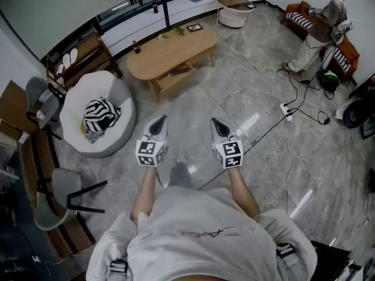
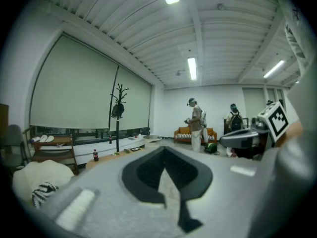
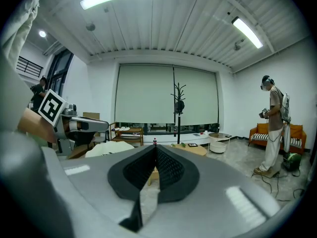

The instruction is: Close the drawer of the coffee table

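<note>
Now, your left gripper [image 1: 162, 120] and right gripper [image 1: 215, 123] are both pressed together and empty, well apart from the oval light-wood coffee table [image 1: 170, 50], so an off-centre push may jam its pulled-out drawer [image 1: 174, 75].

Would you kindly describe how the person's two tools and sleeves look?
The left tool and right tool are grey, tapering to pointed tips with black textured pads. Each carries a white cube with black square markers. The person wears a pale short-sleeved shirt.

No words or numbers are legible; the script line on the person's pale shirt [image 1: 199, 233] is too small to read; the left gripper [image 1: 161, 120] and right gripper [image 1: 215, 122] bear square coded markers.
</note>
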Demonstrator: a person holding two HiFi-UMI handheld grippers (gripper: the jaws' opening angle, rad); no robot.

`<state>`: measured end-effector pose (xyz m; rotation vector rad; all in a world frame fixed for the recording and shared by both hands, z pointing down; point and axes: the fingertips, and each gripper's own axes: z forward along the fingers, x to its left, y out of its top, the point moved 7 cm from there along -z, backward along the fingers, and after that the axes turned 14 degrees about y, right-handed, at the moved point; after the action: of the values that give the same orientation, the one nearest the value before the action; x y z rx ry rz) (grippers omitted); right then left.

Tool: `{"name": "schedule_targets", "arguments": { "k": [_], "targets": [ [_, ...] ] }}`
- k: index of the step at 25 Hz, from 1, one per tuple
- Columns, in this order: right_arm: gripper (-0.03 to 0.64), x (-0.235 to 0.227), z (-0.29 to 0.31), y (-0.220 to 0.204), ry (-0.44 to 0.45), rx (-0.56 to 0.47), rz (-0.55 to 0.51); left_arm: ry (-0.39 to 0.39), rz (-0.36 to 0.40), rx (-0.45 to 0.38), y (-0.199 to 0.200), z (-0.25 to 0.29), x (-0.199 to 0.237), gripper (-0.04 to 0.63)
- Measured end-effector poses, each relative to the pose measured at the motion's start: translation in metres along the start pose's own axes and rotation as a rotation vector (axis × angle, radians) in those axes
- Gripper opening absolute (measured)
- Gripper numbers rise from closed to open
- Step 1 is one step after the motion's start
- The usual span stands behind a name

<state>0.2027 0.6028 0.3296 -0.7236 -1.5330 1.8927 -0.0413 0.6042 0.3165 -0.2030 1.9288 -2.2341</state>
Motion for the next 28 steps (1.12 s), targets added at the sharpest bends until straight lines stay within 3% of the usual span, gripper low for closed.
{"name": "schedule_targets", "arguments": {
  "k": [10, 28],
  "targets": [
    [0.005, -0.056, 0.078, 0.025, -0.019, 0.026, -0.018, -0.033, -0.032, 0.005, 0.008, 0.097, 0.039, -0.002],
    [0.005, -0.145, 0.239, 0.082, -0.092, 0.017, -0.045, -0.088, -0.040, -0.008, 0.045, 0.269, 0.150, -0.002]
  ]
}}
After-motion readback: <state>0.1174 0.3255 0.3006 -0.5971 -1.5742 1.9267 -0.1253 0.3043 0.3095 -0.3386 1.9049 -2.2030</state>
